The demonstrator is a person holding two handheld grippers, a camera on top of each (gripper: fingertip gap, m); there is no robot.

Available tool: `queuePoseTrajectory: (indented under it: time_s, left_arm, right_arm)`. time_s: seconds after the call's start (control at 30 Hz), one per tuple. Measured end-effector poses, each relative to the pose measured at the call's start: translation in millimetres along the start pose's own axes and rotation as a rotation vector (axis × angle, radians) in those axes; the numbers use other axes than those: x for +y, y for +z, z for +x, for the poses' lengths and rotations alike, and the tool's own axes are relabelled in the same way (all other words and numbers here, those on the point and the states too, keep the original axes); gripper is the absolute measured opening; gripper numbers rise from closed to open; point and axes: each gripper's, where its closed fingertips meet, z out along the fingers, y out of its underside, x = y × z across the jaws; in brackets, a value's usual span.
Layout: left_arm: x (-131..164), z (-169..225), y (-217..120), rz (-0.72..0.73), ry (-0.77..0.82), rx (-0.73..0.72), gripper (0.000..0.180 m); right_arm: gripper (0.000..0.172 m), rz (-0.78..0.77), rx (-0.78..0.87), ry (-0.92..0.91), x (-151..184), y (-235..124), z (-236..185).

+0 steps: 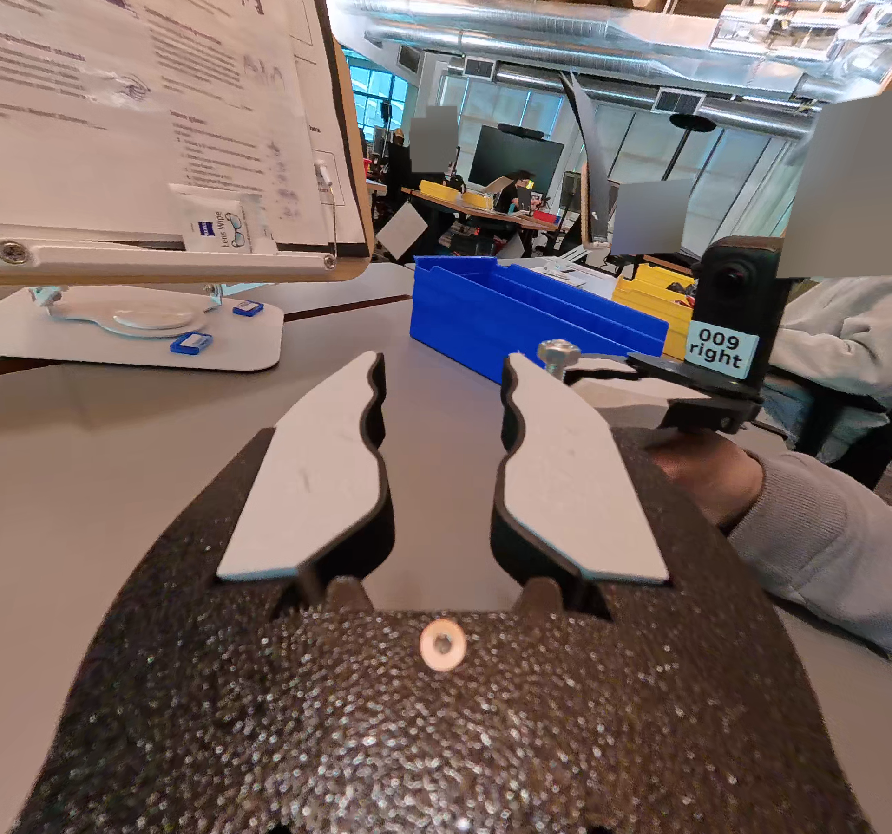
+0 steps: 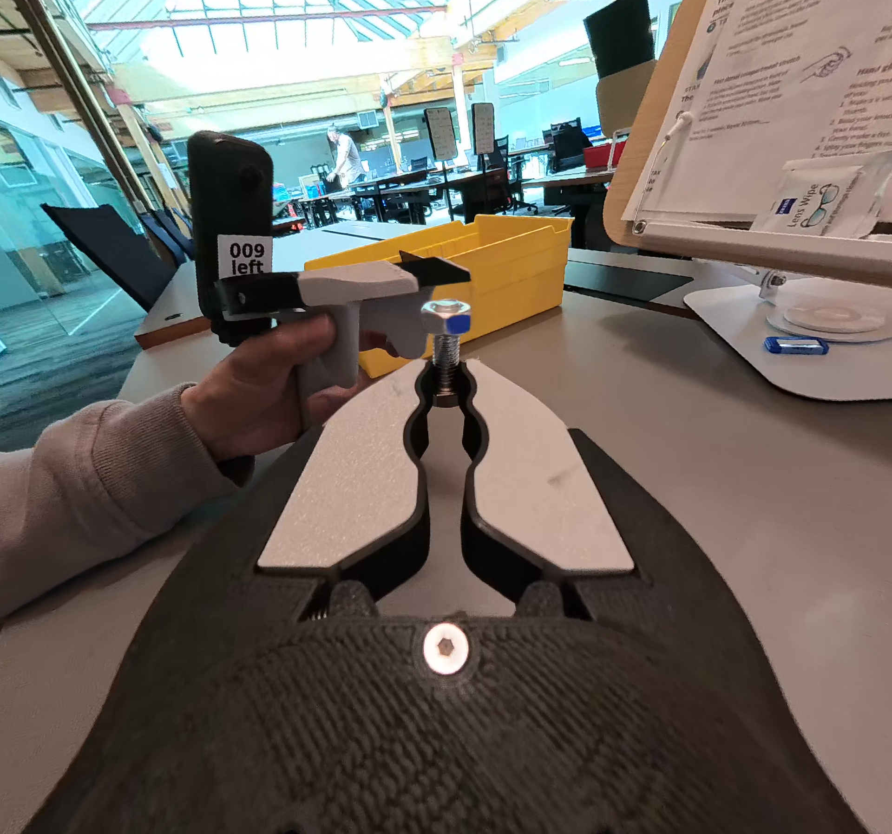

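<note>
Your right gripper (image 2: 445, 367) pinches a silver bolt (image 2: 444, 352) by its threaded shank, both pads pressed against it. The bolt stands upright, with a nut (image 2: 446, 316) bearing a blue mark at its top end, above the fingertips. In the left wrist view the same bolt (image 1: 559, 357) shows just beyond your left gripper's right fingertip, held at the end of the right gripper's dark fingers.

Your left gripper (image 1: 443, 367) has its jaws spread wide, with only bare grey table (image 1: 145, 449) showing between the pads; nothing is in its grasp. It hovers just beside the bolt. In the right wrist view it (image 2: 434, 275) comes in from the left, its fingers above and just behind the nut, with your hand (image 2: 256, 386) around its grey handle.

A blue bin (image 1: 507, 323) sits on the table beyond the left gripper's tips, and a yellow bin (image 2: 492, 270) stands behind the bolt in the right wrist view. A white stand (image 1: 145, 333) holding printed sheets (image 1: 145, 87) and a wipe packet (image 1: 217, 227) rests on the table nearby, with small blue cards (image 1: 190, 344) on its base.
</note>
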Motion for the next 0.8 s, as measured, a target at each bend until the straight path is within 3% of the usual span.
queuePoseTrajectory:
  time_s: [0.17, 0.27, 0.4, 0.53, 0.8]
  left_arm:
    - [7.1, 31.1, 15.1, -0.015, -0.013, 0.124, 0.05]
    - [13.6, 39.3, 23.1, -0.035, -0.005, 0.125, 0.05]
    - [16.5, 24.5, 20.1, -0.048, -0.04, 0.07, 0.055]
    - [11.0, -9.2, 5.7, -0.022, -0.061, -0.066, 0.045]
    - [4.9, -6.0, 3.4, 0.029, -0.06, -0.032, 0.047]
  right_arm:
    - [0.009, -0.013, -0.014, 0.006, 2.9, 2.7, -4.1]
    - [0.009, -0.022, -0.018, 0.001, 4.5, 3.6, -5.4]
    - [0.009, -0.03, -0.001, 0.008, 5.7, 3.9, -2.8]
    - [0.009, 0.007, 0.001, 0.045, -1.2, -0.9, 2.2]
    - [0.009, -0.003, -0.019, 0.088, -0.2, -1.0, 1.9]
